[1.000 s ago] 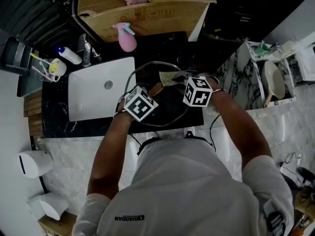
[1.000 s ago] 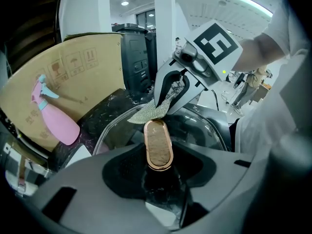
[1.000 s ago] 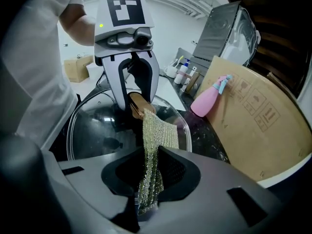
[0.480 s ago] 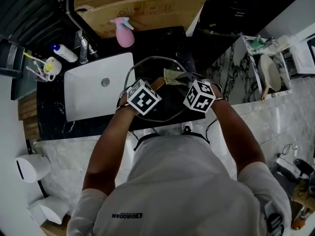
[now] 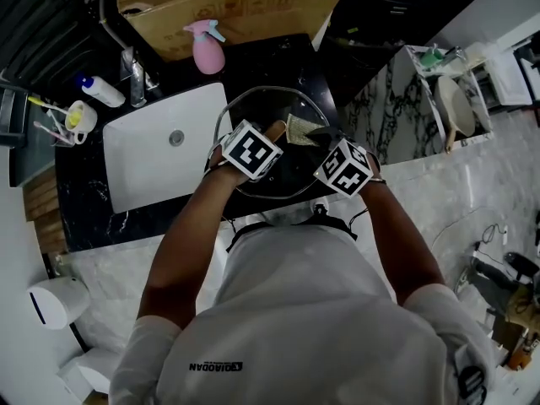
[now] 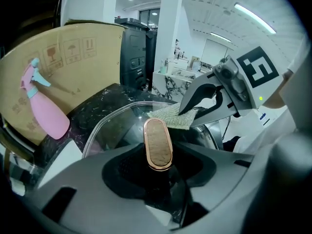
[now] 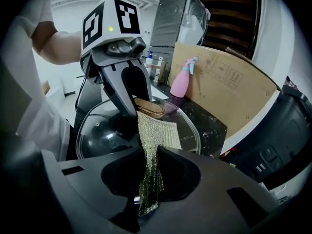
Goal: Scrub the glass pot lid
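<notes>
- Head view: the glass pot lid (image 5: 253,108) sits over the dark counter (image 5: 93,213), just beside the white sink (image 5: 143,171).
- Left gripper view: the left gripper (image 6: 157,168) is clenched on the lid's handle (image 6: 157,143), steadying it.
- Right gripper view: the right gripper (image 7: 148,179) grasps a mesh scrubbing cloth (image 7: 155,138), whose free end lies on the glass.
- Assessment: scrubbing appears to be in hand. The next stroke calls for downward pressure across the glass.

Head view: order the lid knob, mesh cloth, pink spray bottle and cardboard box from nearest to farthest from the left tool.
1. Lid knob, in the left tool.
2. Mesh cloth, just right.
3. Pink spray bottle, farther back.
4. Cardboard box, rearmost.
</notes>
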A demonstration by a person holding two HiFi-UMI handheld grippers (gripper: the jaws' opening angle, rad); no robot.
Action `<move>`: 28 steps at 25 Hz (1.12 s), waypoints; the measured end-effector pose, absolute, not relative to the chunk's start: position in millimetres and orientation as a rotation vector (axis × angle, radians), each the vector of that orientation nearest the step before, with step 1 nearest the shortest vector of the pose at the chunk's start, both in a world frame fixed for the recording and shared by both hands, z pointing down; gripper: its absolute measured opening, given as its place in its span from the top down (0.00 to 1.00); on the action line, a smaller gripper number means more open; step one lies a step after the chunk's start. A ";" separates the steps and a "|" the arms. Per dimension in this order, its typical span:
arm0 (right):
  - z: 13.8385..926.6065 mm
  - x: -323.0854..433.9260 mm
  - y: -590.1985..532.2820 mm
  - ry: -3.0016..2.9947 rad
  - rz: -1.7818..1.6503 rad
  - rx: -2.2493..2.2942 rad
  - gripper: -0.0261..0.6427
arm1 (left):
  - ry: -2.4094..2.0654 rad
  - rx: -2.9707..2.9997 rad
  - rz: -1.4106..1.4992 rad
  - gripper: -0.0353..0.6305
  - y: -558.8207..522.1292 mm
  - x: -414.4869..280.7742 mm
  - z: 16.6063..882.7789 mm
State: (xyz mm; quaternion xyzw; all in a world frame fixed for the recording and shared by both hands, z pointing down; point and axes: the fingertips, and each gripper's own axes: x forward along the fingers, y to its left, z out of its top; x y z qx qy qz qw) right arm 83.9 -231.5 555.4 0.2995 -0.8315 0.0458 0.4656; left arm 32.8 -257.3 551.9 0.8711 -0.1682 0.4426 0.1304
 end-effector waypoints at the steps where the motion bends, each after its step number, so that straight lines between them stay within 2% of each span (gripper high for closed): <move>1: 555.3 82.5 -228.7 -2.040 0.134 0.752 0.83 | -0.475 2.520 1.278 0.67 -255.9 32.4 552.1; 11: 554.6 67.2 -211.2 -2.010 0.267 0.895 0.83 | -0.394 2.512 1.262 0.67 -253.0 32.6 555.8; 28: 552.1 57.2 -180.5 -2.013 0.156 0.857 0.83 | -0.463 2.534 1.234 0.66 -249.8 33.4 554.3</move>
